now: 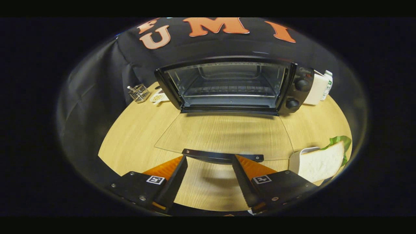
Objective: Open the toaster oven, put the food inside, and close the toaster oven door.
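Observation:
The black toaster oven (294, 89) stands at the back of the wooden table with its glass door (224, 133) folded flat down toward me. Its inside shows a wire rack (227, 89) with nothing on it. The door's black handle (222, 156) lies just ahead of my fingertips, crossing the gap between them. My gripper (209, 159) is open, its orange-and-black fingers (172, 177) on either side of the handle's middle, not pressing on it. A sandwich (321, 162) of white bread and green lettuce lies on a white plate (304, 152) to the right of my right finger.
A small wire basket (139, 92) and a white dish (158, 97) sit left of the oven. A white box (316, 89) and a bottle (327, 84) stand to the oven's right. Two knobs (301, 85) face me on the oven's right panel. Bare tabletop (136, 136) lies left of the door.

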Action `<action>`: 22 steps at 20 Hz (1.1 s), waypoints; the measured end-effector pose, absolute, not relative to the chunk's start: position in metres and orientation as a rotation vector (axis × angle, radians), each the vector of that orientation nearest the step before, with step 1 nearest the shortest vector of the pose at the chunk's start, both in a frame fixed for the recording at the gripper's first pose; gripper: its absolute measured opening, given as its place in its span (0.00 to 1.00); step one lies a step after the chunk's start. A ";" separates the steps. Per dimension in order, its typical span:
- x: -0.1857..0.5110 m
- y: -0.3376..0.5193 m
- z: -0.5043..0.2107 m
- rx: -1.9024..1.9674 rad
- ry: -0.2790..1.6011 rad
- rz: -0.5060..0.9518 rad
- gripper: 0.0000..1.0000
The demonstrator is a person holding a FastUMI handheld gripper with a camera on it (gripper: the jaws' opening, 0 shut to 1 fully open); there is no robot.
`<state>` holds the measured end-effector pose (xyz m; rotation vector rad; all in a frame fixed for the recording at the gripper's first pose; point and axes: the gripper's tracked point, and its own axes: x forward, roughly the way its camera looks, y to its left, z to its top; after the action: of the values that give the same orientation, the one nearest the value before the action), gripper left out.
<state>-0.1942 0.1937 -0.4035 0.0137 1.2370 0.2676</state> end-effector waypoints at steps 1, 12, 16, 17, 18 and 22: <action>-0.195 0.192 -0.409 0.014 1.260 0.262 0.82; -0.171 0.140 -0.360 0.085 1.177 0.209 0.82; -0.169 0.084 -0.323 0.053 1.118 0.146 0.89; -0.168 0.069 -0.316 0.047 1.109 0.123 0.90; -0.169 0.052 -0.308 0.038 1.102 0.100 0.90; -0.173 -0.020 -0.292 -0.013 1.075 0.007 0.90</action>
<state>-0.1728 -0.0198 -0.2918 -0.0130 1.0753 0.0068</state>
